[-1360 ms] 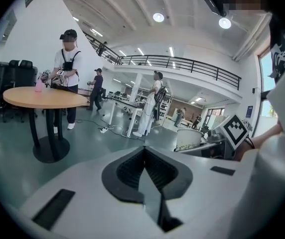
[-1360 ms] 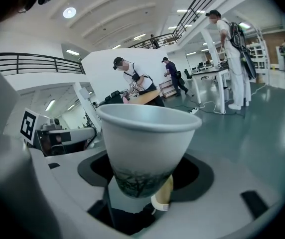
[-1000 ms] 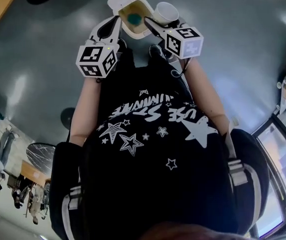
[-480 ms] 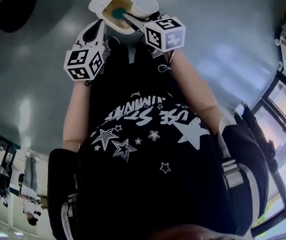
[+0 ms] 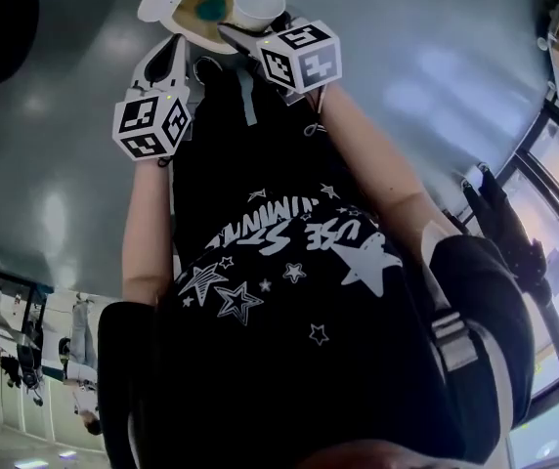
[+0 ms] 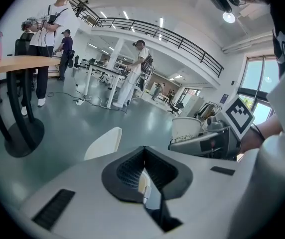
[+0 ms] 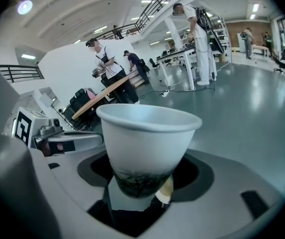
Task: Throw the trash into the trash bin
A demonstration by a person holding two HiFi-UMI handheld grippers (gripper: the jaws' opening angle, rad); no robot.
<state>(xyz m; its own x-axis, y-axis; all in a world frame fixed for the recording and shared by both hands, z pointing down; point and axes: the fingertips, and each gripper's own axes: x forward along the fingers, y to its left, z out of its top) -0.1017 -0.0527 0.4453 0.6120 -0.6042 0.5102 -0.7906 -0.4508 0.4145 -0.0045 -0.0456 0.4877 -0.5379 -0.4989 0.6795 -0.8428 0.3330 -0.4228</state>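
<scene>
Cup release is the step in hand. The right gripper [image 5: 243, 35] clamps the base of a white paper cup [image 5: 258, 6], upright above the right edge of the open trash bin [image 5: 190, 25]. I'd centre it over the mouth, then part the 2 jaws. The tapered, rolled-rim paper looks light and crushable. The bin is smooth white plastic, lid flipped back. The left gripper [image 5: 170, 52], jaws together, holds nothing.

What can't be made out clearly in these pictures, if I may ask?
Trash bin contents: head view, too small; bin cut by top edge.
Cup inside: right gripper view, hidden by its own wall.
Bin opening: left gripper view, behind left gripper.
</scene>
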